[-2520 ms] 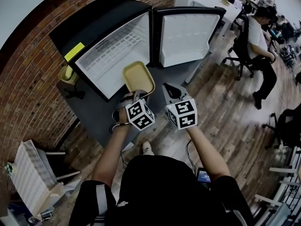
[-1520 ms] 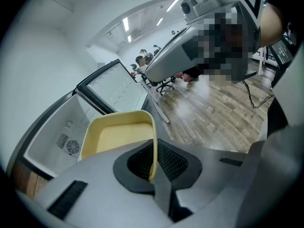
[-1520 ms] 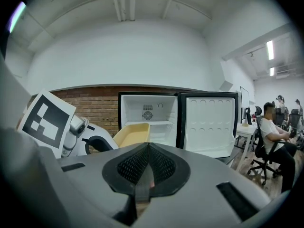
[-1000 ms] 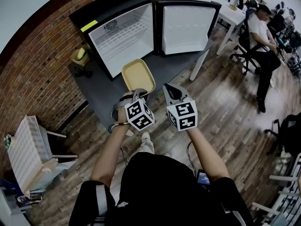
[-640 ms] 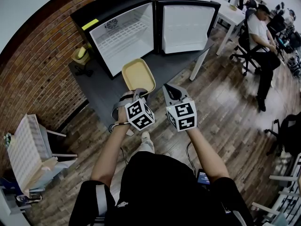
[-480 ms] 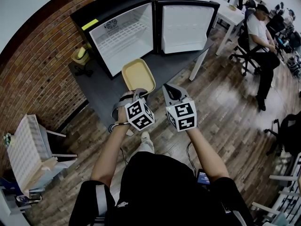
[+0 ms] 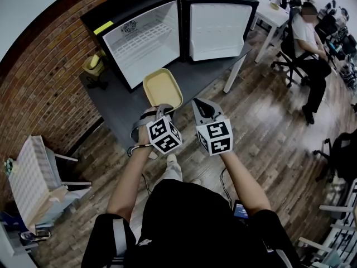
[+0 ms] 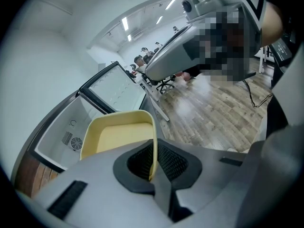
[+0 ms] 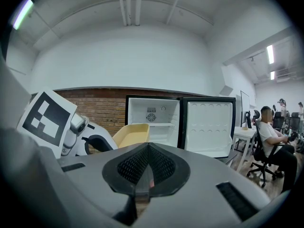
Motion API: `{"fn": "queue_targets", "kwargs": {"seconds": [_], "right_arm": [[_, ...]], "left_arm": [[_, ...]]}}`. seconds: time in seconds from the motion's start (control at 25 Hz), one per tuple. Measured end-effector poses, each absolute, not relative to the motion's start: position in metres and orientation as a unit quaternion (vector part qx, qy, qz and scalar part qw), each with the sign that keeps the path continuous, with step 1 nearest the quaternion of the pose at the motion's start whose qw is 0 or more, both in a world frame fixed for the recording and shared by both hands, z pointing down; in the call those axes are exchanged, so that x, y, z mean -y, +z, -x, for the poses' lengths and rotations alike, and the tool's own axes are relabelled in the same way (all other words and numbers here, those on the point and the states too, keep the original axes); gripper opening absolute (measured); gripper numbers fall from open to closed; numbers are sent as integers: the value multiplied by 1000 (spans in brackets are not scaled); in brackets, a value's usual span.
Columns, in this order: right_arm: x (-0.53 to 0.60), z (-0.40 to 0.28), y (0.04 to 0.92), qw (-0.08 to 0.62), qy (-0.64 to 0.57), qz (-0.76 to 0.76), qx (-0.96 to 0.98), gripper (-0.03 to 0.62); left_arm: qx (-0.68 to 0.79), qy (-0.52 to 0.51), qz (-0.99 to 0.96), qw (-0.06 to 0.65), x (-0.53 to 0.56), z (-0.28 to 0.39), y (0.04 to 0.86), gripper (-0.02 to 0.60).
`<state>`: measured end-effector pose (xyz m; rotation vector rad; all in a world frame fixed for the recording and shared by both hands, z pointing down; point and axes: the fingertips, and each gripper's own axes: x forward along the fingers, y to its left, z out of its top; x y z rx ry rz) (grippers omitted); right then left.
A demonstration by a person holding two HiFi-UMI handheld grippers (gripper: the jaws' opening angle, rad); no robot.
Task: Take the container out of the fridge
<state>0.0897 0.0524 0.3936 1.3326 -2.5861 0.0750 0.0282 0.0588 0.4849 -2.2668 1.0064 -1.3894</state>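
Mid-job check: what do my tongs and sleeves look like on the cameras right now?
The left tongs and right tongs are light grey moulded shells with black ribbed pads. Each carries a white cube printed with black square markers. The person wears a black short-sleeved top.

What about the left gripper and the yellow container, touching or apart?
Touching. The left gripper view shows the left gripper shut on the yellow container: its thin wall sits pinched between both dark pads.
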Motion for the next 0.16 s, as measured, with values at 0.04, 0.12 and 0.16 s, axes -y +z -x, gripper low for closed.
{"fn": "queue_targets", "kwargs": {"seconds": [0.04,0.12,0.16], "right_arm": [[-53,-90,394,116,26,-455,883,40],[-53,-91,395,116,27,-455,883,40],[-54,-91,395,115,27,-455,883,40]], "left_arm": [[-350,-484,789,149,-59,-29,485,29],[-349,-484,789,149,-60,-29,486,29],[-349,-484,789,149,-61,-30,487,29]]}}
